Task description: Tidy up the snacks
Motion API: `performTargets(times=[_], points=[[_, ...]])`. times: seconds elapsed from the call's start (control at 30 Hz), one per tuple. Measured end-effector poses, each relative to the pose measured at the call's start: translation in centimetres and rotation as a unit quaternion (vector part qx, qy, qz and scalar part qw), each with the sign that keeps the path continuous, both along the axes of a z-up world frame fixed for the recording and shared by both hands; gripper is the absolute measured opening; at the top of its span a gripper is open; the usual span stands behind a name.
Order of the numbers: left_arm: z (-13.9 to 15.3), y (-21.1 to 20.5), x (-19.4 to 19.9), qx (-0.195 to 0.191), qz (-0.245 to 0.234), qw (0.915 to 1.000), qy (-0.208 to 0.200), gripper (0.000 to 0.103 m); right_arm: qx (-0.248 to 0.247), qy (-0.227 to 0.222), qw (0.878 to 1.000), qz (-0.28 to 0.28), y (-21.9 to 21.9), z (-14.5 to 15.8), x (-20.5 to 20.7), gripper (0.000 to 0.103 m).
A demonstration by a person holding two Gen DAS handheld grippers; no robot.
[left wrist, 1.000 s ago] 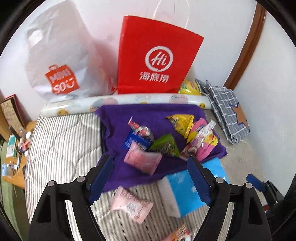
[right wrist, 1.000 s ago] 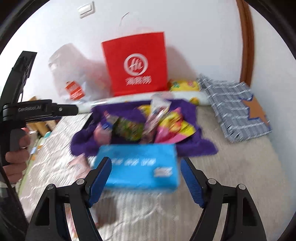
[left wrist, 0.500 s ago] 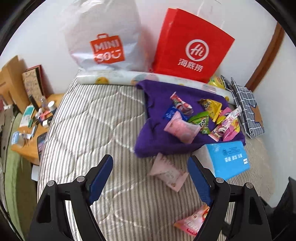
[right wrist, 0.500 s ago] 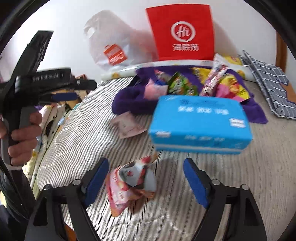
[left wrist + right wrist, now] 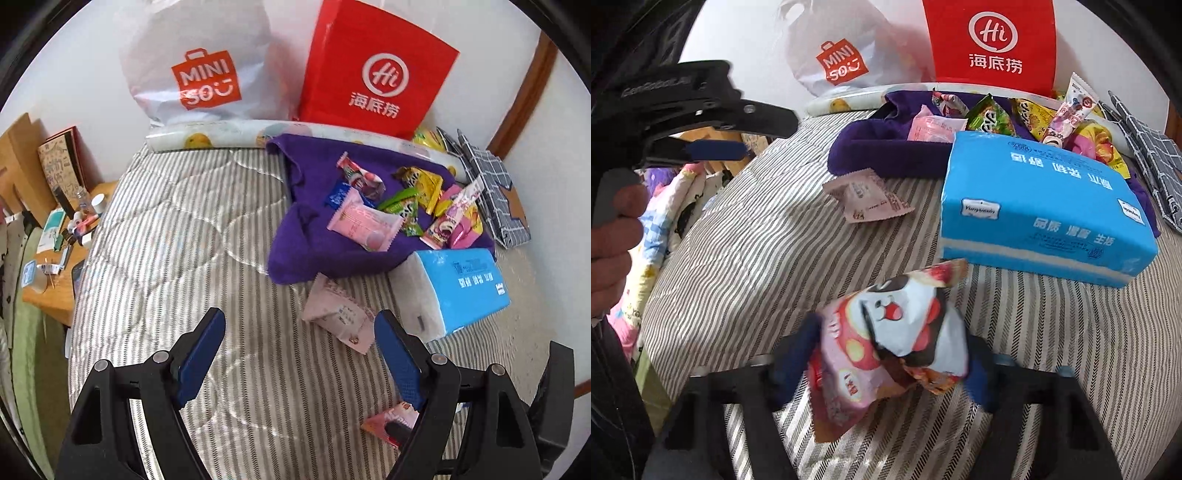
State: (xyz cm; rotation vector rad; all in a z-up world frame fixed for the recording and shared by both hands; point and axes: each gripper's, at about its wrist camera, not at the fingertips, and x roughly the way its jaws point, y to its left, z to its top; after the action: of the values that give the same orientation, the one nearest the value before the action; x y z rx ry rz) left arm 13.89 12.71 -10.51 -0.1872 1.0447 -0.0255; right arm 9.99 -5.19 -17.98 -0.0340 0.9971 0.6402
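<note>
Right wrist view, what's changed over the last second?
The right tool came down over the red-and-white snack packet and its jaws have just been closing onto it. The left tool is open and empty as before; the blue tissue pack hasn't moved.

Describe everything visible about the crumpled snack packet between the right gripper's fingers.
The snack packet is a crinkled, glossy plastic wrapper, pink and white with red and yellow circles and a cartoon face. It lies on the striped bedcover, in front of the blue tissue pack. The right gripper has just been closing, its blue pads pressing both sides.
</note>
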Motion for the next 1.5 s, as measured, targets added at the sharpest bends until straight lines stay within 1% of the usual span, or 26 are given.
performTargets(times=[0.1,0.2,0.27,0.37,0.47,0.57,0.6,0.67,0.7,0.77,0.87,0.97,1.2,1.5], points=[[-0.3,-1.0,0.2,0.006,-0.011,0.9999,-0.001,0.082,0.015,-0.002,1.000,0.000,-0.9,0.5,-0.2,0.051],[-0.8,-2.2,0.7,0.011,-0.025,0.9996,0.005,0.082,0.023,-0.008,1.000,-0.013,-2.2,1.2,-0.2,0.044],[-1.1,-2.8,1.0,0.016,-0.032,0.9993,0.007,0.082,0.030,-0.010,0.999,-0.022,-3.1,1.6,-0.3,0.043],[-1.7,-3.8,1.5,0.019,-0.041,0.9989,0.013,0.082,0.027,-0.013,0.999,-0.032,-4.3,1.9,-0.3,0.043],[-2.2,-4.6,2.0,0.026,-0.051,0.9982,0.018,0.082,0.031,-0.004,0.999,-0.031,-5.0,1.7,-0.5,0.043],[-2.7,-5.2,2.4,0.031,-0.052,0.9979,0.020,0.082,0.032,-0.009,0.999,-0.036,-5.5,1.5,-0.7,0.043],[-2.9,-5.3,2.4,0.031,-0.055,0.9977,0.023,0.082,0.035,-0.006,0.999,-0.036,-5.5,1.5,-0.5,0.045],[-3.1,-5.5,2.6,0.034,-0.060,0.9973,0.026,0.082,0.045,0.012,0.998,-0.034,-5.8,1.1,-0.2,0.045],[-3.3,-5.6,2.8,0.037,-0.061,0.9971,0.025,0.082,0.047,0.013,0.998,-0.033,-5.7,1.1,-0.2,0.045],[-3.4,-5.5,3.0,0.042,-0.059,0.9971,0.023,0.082,0.043,0.009,0.999,-0.031,-5.6,0.8,0.1,0.047],[-3.9,-4.8,3.3,0.042,-0.054,0.9975,0.022,0.082,0.035,0.023,0.999,-0.013,-5.0,0.0,0.1,0.047],[-4.2,-4.2,3.5,0.045,-0.052,0.9975,0.019,0.082,0.027,0.006,1.000,-0.010,-4.5,-0.3,-0.1,0.044],[-5.5,-4.4,4.6,0.069,-0.055,0.9959,0.022,0.082,0.037,0.001,0.999,-0.016,-5.6,0.1,0.0,0.043],[-6.8,-5.3,5.7,0.060,-0.067,0.9955,0.031,0.082,0.039,-0.004,0.998,-0.053,-8.7,0.7,0.5,0.043]])
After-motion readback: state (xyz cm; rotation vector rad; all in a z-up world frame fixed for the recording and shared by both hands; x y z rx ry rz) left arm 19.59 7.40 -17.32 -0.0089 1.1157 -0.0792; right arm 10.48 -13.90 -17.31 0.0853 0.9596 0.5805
